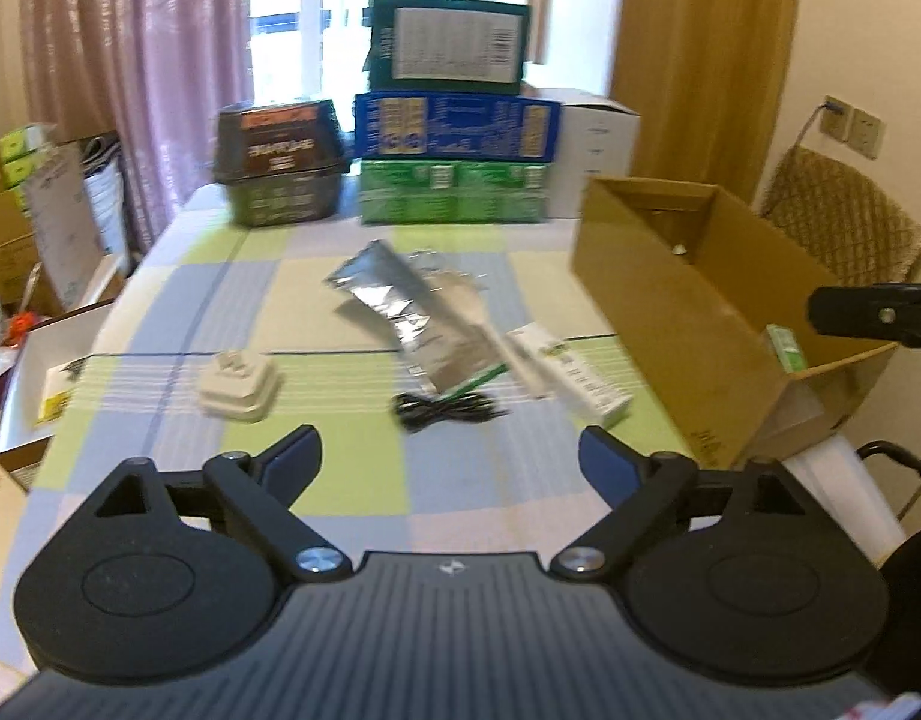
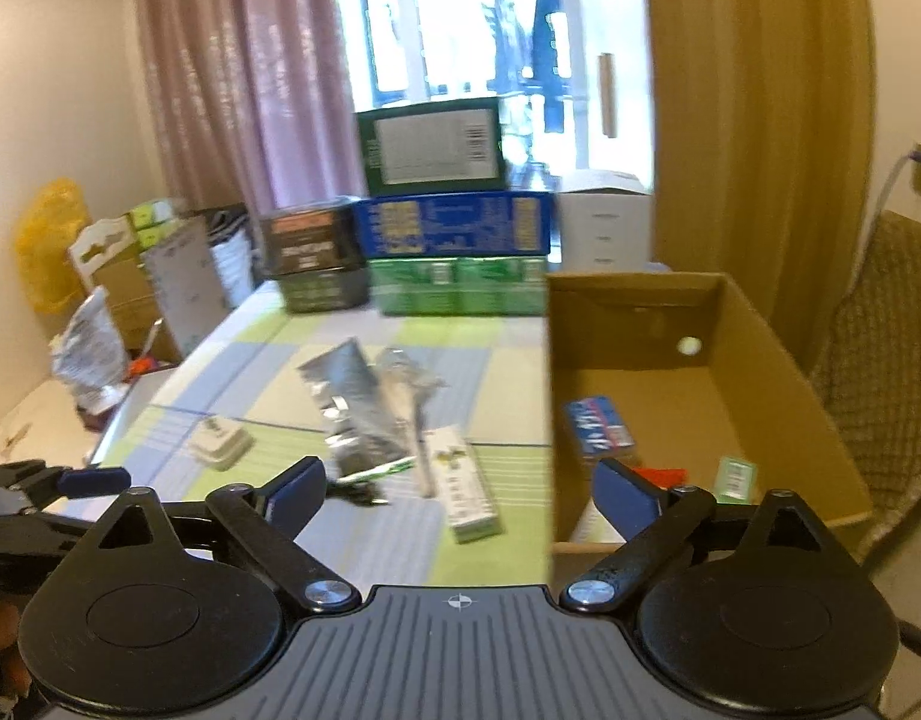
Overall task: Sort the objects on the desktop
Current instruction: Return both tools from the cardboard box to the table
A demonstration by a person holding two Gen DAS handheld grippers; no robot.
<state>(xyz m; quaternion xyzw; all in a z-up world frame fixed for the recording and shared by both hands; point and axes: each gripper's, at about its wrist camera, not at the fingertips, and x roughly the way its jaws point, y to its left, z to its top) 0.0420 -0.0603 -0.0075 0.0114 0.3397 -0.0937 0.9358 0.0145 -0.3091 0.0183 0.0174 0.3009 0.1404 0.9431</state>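
On the checked tablecloth [image 1: 352, 498] lie a white plug adapter [image 1: 239, 390], a silver foil pouch [image 1: 394, 306], a coiled black cable [image 1: 445, 409] and a white-and-green carton [image 1: 571, 375]. My left gripper [image 1: 451, 456] hovers open just in front of the cable, holding nothing. My right gripper [image 2: 460, 492] is open and empty, over the table edge beside the cardboard box [image 2: 772, 360]. In that box lie a blue packet [image 2: 598, 426], a red item [image 2: 658, 474] and a small green packet [image 2: 735, 480]. The carton [image 2: 463, 489], pouch [image 2: 355, 402] and adapter [image 2: 220, 444] appear here too.
Stacked green and blue boxes [image 1: 454, 138] and a dark basket [image 1: 283, 168] line the table's far side. A white box [image 1: 592, 150] stands behind the cardboard box [image 1: 670, 276]. A wicker chair [image 1: 844, 222] is at the right. Cartons and bags [image 2: 130, 276] crowd the floor on the left.
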